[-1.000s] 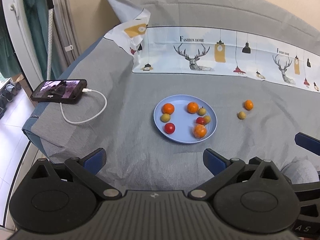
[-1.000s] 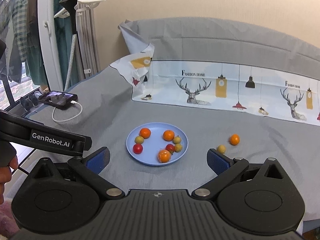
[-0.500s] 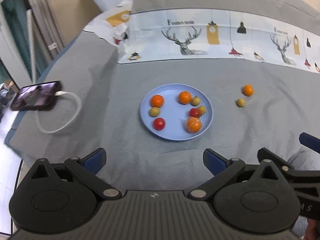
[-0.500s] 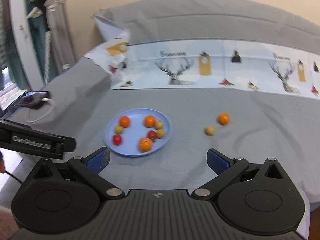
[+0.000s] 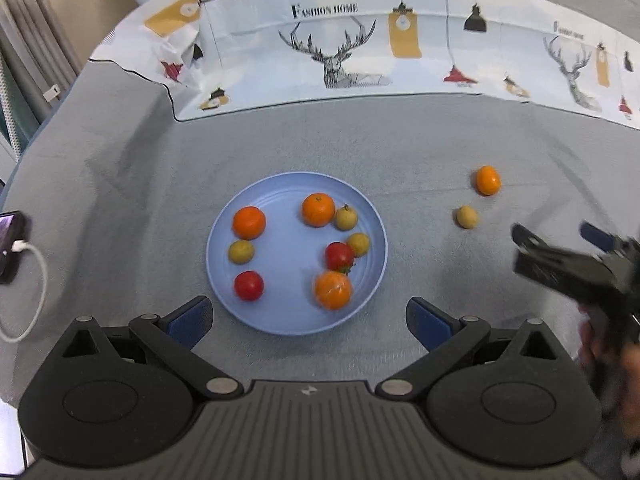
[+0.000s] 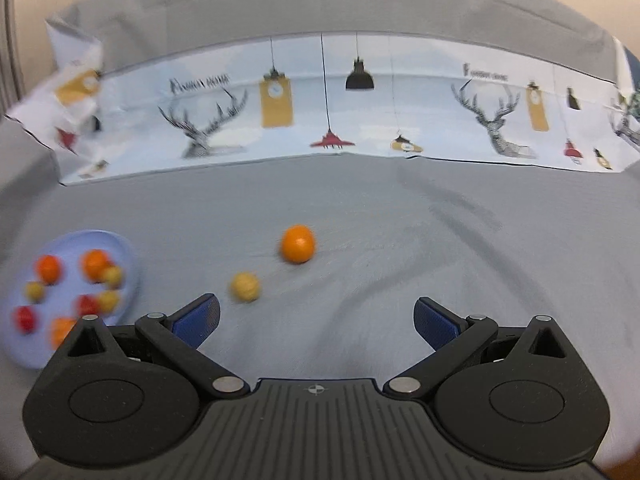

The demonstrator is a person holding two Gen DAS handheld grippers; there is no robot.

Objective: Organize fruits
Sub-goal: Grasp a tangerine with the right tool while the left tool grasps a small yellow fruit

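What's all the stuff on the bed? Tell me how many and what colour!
plate: 1, light blue, middle of the grey cover
orange fruits on plate: 3, orange
yellow fruits on plate: 3, yellowish
red fruits on plate: 2, red
loose orange fruit: 1, orange, on the cover right of the plate
loose yellow fruit: 1, yellowish, beside it, nearer the plate
printed cloth: 1, white with deer and lamps, behind the plate
phone: 1, dark, left edge, white cable plugged in
left gripper: 1, black, blue fingers, open
right gripper: 1, black, blue fingers, open
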